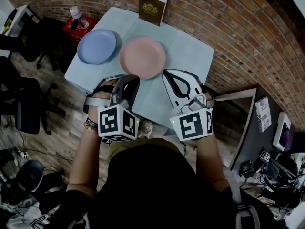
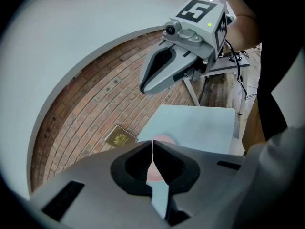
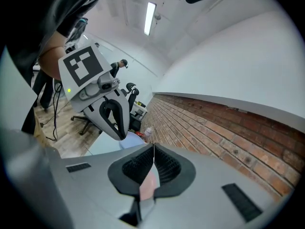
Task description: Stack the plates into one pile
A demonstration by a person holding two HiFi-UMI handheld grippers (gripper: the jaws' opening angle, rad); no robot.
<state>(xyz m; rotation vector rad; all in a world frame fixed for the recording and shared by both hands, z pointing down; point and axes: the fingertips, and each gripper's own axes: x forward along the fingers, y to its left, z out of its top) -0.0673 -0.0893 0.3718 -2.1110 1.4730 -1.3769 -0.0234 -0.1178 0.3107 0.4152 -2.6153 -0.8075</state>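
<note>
The left claw point(image 1: 127, 80) and right claw point(image 1: 167, 75) are hovering clenched and empty over the table point(image 1: 190, 51) edge nearest the pink plate point(image 1: 142, 57), likely readying to pick. The blue plate point(image 1: 96, 46) is lying right beside the pink plate, not yet stacked.

blue plate point(image 1: 96, 46): flat on table, left; pink plate point(image 1: 142, 57): flat, just beside it, unstacked

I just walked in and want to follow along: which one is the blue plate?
Find the pale table against the brick wall. Two plates lie on it. The blue plate is the left one, at the table's corner, unlike the pink plate nearer the middle.
</note>
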